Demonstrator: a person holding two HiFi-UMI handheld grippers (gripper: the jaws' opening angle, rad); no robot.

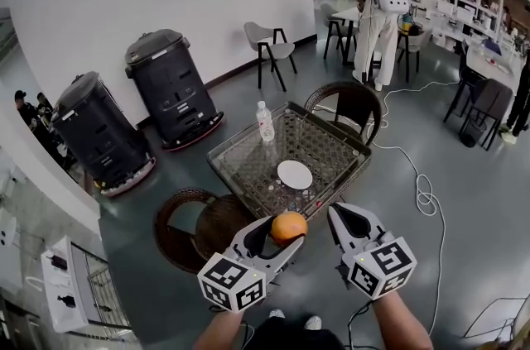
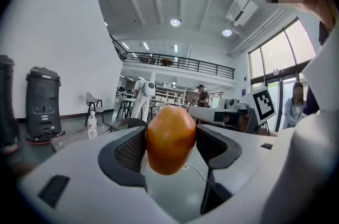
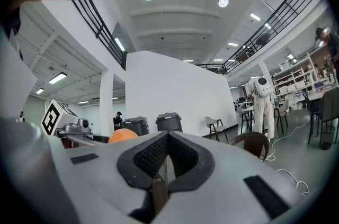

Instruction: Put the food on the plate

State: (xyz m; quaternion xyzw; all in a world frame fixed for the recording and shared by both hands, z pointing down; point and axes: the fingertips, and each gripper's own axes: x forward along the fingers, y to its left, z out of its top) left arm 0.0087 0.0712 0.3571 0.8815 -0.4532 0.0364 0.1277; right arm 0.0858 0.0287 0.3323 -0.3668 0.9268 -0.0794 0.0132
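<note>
In the head view, the left gripper (image 1: 285,235) is clamped on an orange fruit (image 1: 289,226), held in the air over the near edge of a glass-topped wicker bench (image 1: 242,160). The fruit is clear of the white plate (image 1: 295,174) that lies flat near the bench's middle. A clear water bottle (image 1: 265,123) stands upright toward the far side of the bench, and wicker chairs sit at the far side (image 1: 352,103) and the near left (image 1: 192,231). The right gripper (image 1: 340,213) hangs just beside the left one, apart from the fruit. In the left gripper view, the fruit (image 2: 170,138) sits squarely between the two ribbed pads (image 2: 131,150), touching both, and it bulges above and below them. In the right gripper view, the jaws of the right gripper (image 3: 166,158) are pressed together with nothing between them, and the fruit (image 3: 123,135) shows just to their left.
</note>
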